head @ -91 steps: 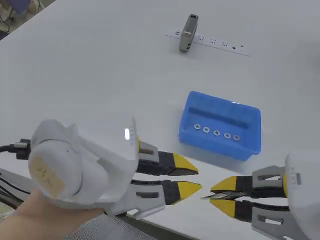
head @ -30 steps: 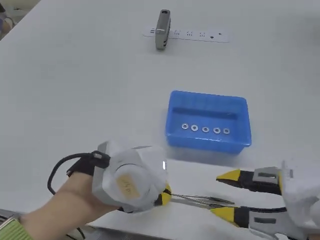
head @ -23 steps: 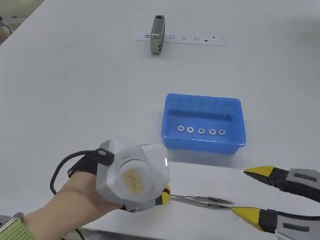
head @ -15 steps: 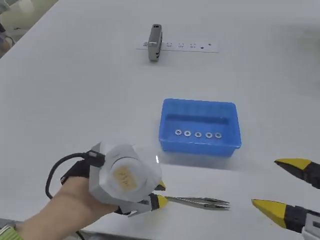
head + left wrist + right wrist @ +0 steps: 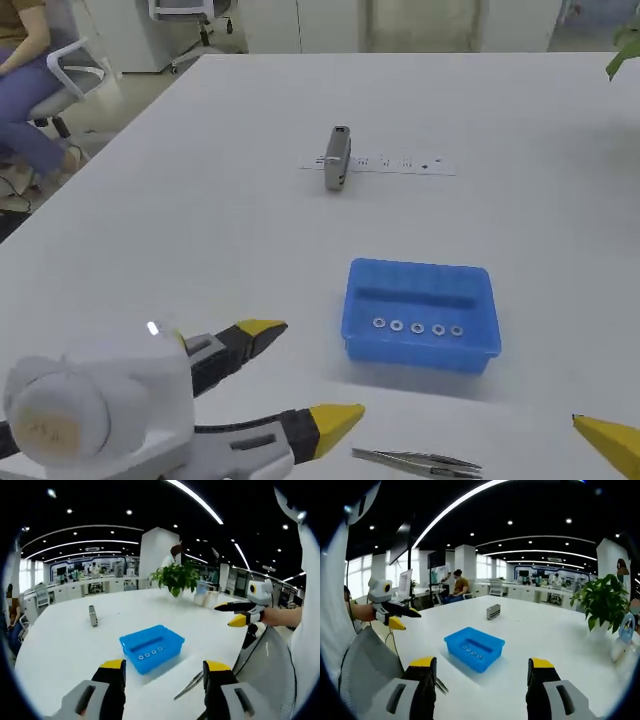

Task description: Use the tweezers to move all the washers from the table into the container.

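Lying newly released on the white table just on the person's side of the blue plastic container, the slim metal tweezers are pinching nothing, the yellow-tipped left gripper and right gripper are gaping empty, and five silver washers are sitting inside it, so the task is looking finished.

A wide white counter stands in an open office under long ceiling light strips. A leafy green potted plant is at its far edge, and a white swivel chair beyond one corner.
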`<action>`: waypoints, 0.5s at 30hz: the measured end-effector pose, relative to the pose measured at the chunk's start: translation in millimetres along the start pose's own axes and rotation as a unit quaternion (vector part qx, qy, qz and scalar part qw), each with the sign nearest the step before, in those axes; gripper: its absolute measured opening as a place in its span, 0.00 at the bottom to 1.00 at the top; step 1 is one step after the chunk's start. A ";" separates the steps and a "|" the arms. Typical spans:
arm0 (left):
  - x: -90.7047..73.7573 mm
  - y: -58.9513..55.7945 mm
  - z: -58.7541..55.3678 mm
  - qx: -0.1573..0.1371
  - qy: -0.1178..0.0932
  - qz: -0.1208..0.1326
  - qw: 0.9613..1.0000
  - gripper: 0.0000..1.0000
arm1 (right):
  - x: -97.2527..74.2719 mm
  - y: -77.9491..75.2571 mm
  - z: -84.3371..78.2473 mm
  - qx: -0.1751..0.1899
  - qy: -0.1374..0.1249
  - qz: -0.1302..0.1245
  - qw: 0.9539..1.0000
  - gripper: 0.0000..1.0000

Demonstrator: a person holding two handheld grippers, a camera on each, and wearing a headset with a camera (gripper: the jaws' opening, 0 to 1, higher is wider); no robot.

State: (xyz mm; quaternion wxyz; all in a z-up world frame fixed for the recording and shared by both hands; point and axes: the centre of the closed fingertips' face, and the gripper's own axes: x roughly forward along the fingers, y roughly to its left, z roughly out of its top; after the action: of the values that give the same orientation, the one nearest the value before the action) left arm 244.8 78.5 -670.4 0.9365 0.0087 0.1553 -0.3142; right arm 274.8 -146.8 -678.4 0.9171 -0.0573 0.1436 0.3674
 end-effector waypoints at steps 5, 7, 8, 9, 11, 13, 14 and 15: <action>-7.7 5.8 11.7 -0.005 -0.024 0.021 0.999 0.79 | -5.0 -0.4 4.6 -0.003 -0.005 -0.024 1.000 0.88; -7.4 5.1 12.5 -0.008 -0.025 0.029 0.999 0.85 | -7.4 3.0 10.3 -0.001 -0.020 -0.027 0.999 0.91; -7.3 5.0 12.2 -0.012 -0.026 0.032 0.999 0.89 | -8.3 4.7 13.2 0.000 -0.030 -0.026 0.999 0.93; -7.3 4.1 12.6 -0.017 -0.030 0.033 0.999 0.93 | -9.4 5.5 16.9 0.001 -0.042 -0.029 0.999 0.95; -6.9 1.9 13.6 -0.034 -0.038 0.038 0.998 0.98 | -12.1 3.6 22.3 0.005 -0.058 -0.038 0.998 0.98; -7.2 0.9 12.5 -0.041 -0.041 0.041 0.997 0.99 | -12.6 0.6 21.3 0.010 -0.058 -0.045 0.997 0.99; -7.5 0.9 11.6 -0.042 -0.041 0.044 0.997 0.99 | -12.8 -0.6 21.2 0.009 -0.057 -0.047 0.997 0.99; -7.7 1.0 10.7 -0.043 -0.041 0.048 0.997 0.99 | -12.5 -2.3 20.4 0.009 -0.057 -0.047 0.997 0.99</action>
State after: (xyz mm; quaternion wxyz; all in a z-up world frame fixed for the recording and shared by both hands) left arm 242.7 82.6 -658.0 0.9556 -0.0367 0.1299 -0.2621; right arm 272.4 -152.4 -655.2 0.9406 -0.0350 0.0919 0.3250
